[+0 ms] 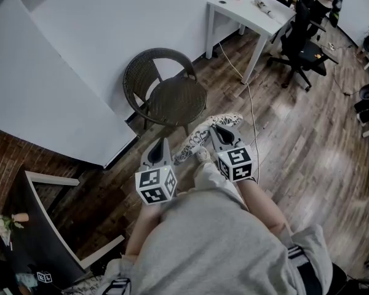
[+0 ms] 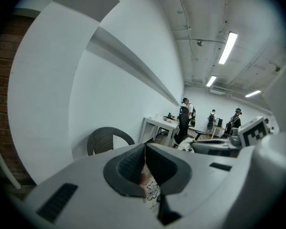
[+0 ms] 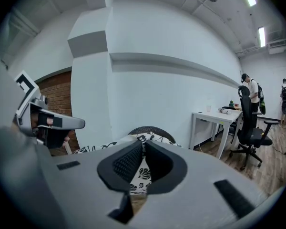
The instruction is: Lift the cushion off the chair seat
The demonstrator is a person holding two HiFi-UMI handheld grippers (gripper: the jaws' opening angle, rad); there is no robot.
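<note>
A dark wicker chair (image 1: 166, 91) stands by the white wall with its seat bare. The cushion (image 1: 197, 139), white with a dark flower print, hangs in the air in front of the chair, stretched between my two grippers. My left gripper (image 1: 162, 142) is shut on the cushion's left edge, and printed fabric (image 2: 151, 191) shows between its pads. My right gripper (image 1: 217, 129) is shut on the right edge. In the right gripper view the cushion (image 3: 142, 174) spreads beyond the jaws and hides most of the chair (image 3: 152, 129).
A white table (image 1: 249, 8) stands right of the chair, with a cable (image 1: 252, 103) trailing over the wood floor. A black office chair (image 1: 301, 42) sits beyond it. A dark framed panel (image 1: 43, 226) leans at the near left by the brick wall. People (image 2: 185, 116) stand far off.
</note>
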